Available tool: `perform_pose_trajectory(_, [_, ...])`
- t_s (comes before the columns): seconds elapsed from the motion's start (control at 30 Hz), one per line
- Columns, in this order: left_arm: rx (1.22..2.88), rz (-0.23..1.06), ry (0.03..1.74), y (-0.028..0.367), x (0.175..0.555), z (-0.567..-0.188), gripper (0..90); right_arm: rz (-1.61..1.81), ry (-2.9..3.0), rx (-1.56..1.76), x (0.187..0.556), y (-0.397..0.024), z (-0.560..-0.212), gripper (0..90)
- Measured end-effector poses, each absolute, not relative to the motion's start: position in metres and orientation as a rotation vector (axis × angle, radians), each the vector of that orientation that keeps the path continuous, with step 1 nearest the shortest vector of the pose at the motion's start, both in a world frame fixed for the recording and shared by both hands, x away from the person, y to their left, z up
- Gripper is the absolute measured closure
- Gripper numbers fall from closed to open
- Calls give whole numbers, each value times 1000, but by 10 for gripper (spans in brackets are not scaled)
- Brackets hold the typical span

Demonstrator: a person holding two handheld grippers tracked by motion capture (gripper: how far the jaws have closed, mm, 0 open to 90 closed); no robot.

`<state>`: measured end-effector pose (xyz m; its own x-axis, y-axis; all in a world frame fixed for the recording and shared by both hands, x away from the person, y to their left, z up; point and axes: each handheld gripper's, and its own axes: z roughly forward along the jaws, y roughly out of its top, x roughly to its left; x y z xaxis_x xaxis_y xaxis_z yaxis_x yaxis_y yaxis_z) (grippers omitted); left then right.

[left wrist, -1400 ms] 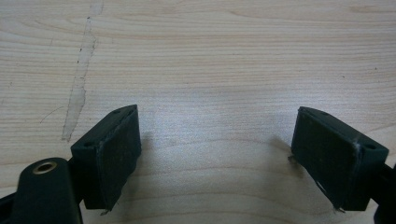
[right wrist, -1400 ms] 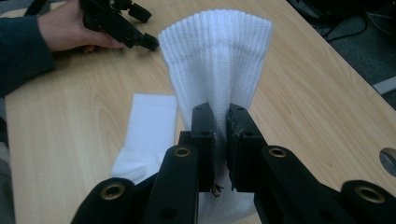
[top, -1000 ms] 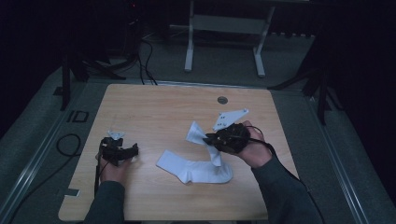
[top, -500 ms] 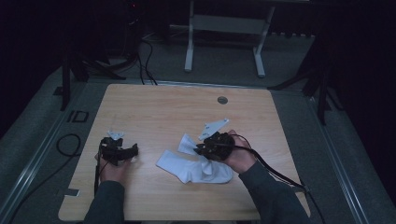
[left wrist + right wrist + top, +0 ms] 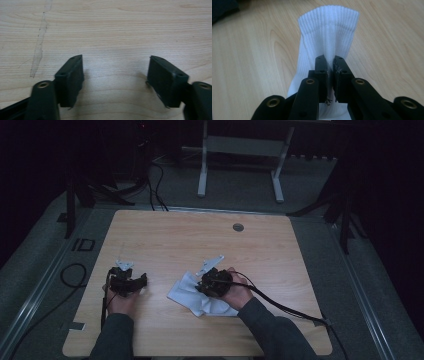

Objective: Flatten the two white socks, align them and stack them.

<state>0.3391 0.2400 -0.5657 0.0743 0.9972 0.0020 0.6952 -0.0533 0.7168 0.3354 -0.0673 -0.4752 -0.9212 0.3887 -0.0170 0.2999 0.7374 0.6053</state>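
We see the right tongs (image 5: pixel 330 75) clamped on a pinch of white sock (image 5: pixel 328 32), likely to fold or drag it; the ribbed sock lies crumpled near the middle of the wooden surface (image 5: pixel 280 245). Our left tongs (image 5: pixel 115 75) rest at the left, apart, just closing on nothing.

Wooden table (image 5: pixel 165 235) sitting mid-frame in the high view. Sock (image 5: pixel 192 295) lying on table, near front edge, slightly right of ctr. Right gripper (image 5: pixel 209 282) resting on sock, pinching its cuff end (image 5: pixel 329 32). Left gripper (image 5: pixel 125 282) sitting on table well left of sock, apart from it, w/ bare tabletop (image 5: pixel 112 37) lying btwn its jaws. Grommet hole (image 5: pixel 238 227) sitting toward table's far edge, behind sock. Stand legs (image 5: pixel 202 175) standing on floor beyond table.
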Motion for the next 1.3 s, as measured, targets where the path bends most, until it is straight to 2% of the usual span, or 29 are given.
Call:
perform_pose_trajectory(0.3, [1817, 695, 1670, 238, 336, -563, 474, 924, 2830, 612, 344, -52, -504, 826])
perform_pose_trajectory(0.7, [1829, 692, 1660, 236, 336, -563, 472, 954, 2852, 663, 348, -42, -522, 819])
perform_pose_trajectory(0.73, [1828, 692, 1661, 236, 336, -563, 472, 969, 2853, 657, 348, -42, -522, 804])
perform_pose_trajectory(0.8, [1831, 690, 1662, 236, 336, -562, 472, 1014, 2848, 642, 347, -41, -522, 667])
perform_pose_trajectory(0.9, [1838, 688, 1663, 234, 335, -562, 483, 1078, 2822, 662, 349, -42, -519, 566])
perform_pose_trajectory(1.07, [1873, 654, 1626, 229, 332, -560, 566, 1049, 2795, 669, 350, -47, -510, 504])
perform_pose_trajectory(1.3, [1893, 562, 1479, 211, 323, -551, 733, 923, 2771, 652, 352, -57, -498, 493])
